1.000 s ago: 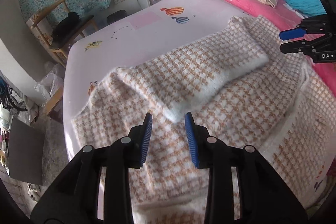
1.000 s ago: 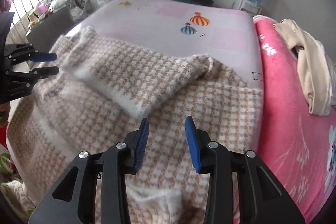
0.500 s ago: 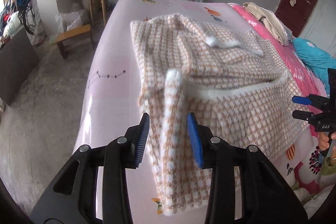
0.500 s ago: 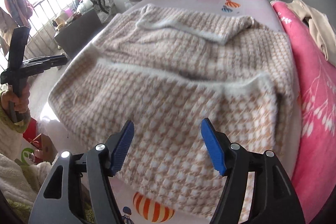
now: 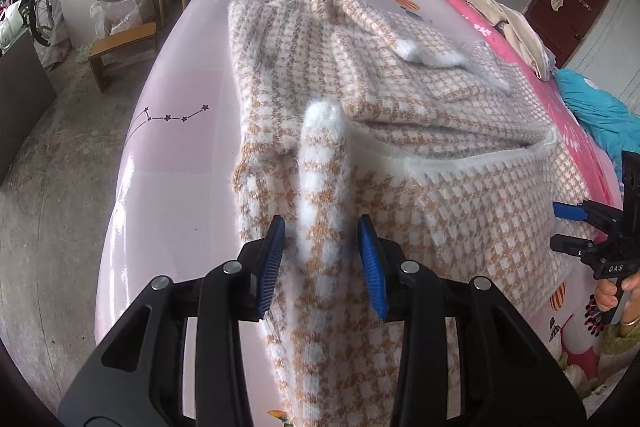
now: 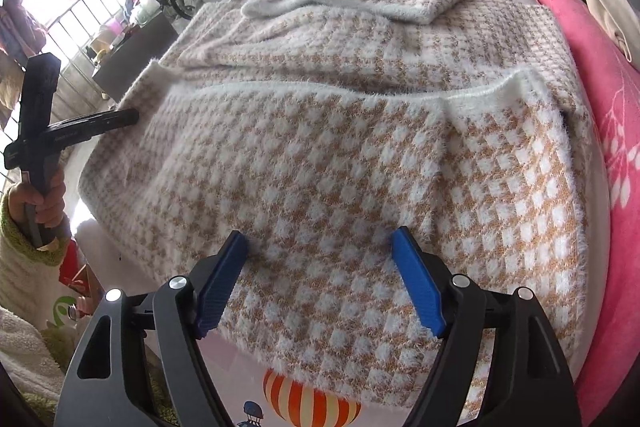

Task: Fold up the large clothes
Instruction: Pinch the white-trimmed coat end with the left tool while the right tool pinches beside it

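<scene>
Left wrist view, left to right: concrete floor [image 5: 60, 167], then the pink bed sheet [image 5: 172, 163], then the houndstooth sweater [image 5: 460, 203] spread flat on the bed. A sleeve [image 5: 320, 171] is seen folded in and running down toward the left tool [image 5: 321, 251]. The left tool's jaws are held a little apart, straddling the sleeve; the pads do not look pressed on it, though contact under the fuzzy knit cannot be ruled out. Top sleeve [image 5: 420, 47] is already laid across the chest. Far right, the right tool [image 5: 560, 227] is seen with jaws apart, nothing between them.

Right wrist view, left to right: the left tool [image 6: 96, 123] is held in a hand [image 6: 40, 203] with a green cuff at the sweater's left edge. Centre, the folded-up hem panel with its white border [image 6: 320, 91] is laid over the body. The right tool [image 6: 320, 247] has just been opening; jaws now wide, fabric below but not pinched. Pink blanket [image 6: 616, 147] is at far right.

Progress, judged: sleeves are in and the hem has been brought up once, so roughly past halfway. Left to do, likely: sleeve to be released and flattened, one more fold to compact the bundle, edges to be squared.
</scene>
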### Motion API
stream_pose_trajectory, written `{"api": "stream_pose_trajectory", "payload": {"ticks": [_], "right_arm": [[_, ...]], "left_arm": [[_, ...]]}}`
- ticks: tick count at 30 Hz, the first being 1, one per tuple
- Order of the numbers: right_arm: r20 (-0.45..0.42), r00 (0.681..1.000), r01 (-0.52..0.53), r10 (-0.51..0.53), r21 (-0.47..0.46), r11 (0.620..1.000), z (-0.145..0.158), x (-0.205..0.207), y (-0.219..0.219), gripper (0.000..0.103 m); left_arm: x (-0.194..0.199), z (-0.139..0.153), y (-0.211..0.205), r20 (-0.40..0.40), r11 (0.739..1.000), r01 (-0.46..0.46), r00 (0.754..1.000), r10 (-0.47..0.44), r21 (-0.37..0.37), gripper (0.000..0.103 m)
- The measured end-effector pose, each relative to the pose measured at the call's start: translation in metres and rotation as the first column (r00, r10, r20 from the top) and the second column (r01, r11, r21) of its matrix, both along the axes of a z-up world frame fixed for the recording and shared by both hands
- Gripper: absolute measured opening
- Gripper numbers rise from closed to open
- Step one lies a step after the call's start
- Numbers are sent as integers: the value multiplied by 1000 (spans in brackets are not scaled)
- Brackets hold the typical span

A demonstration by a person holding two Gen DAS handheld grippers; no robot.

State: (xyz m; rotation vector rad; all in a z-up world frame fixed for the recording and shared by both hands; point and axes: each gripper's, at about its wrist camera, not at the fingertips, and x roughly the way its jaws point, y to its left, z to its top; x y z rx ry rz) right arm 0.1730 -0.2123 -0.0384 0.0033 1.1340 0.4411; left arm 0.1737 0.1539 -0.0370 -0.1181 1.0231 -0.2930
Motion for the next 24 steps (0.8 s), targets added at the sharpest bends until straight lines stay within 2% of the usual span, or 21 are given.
{"api": "stream_pose_trajectory", "payload": {"ticks": [6,10,13,17,19,24], "right_arm": [[0,1000,2,-2,3,1000,0,0,2,75],[-4,1000,20,-20,19,1000,3,-1,-4,75],[37,997,59,-61,34,998,17,-6,-22,75],[96,982,159,-164,55,986,33,-5,-60,75],[99,974,200,-206,65,978,35,0,-77,69],[102,964,240,-246,68,968,30,21,-93,63]], "left_arm": [[6,0,-12,17,1000,18,1000,-17,-22,35],[6,-3,-28,35,994,10,999,-14,109,35],[4,-3,-36,50,984,0,999,-9,176,36],[2,-2,-44,66,970,-13,998,-3,241,36],[1,-1,-47,74,962,-19,997,-1,271,36],[-1,-1,-54,86,949,-38,996,11,313,36]]}}
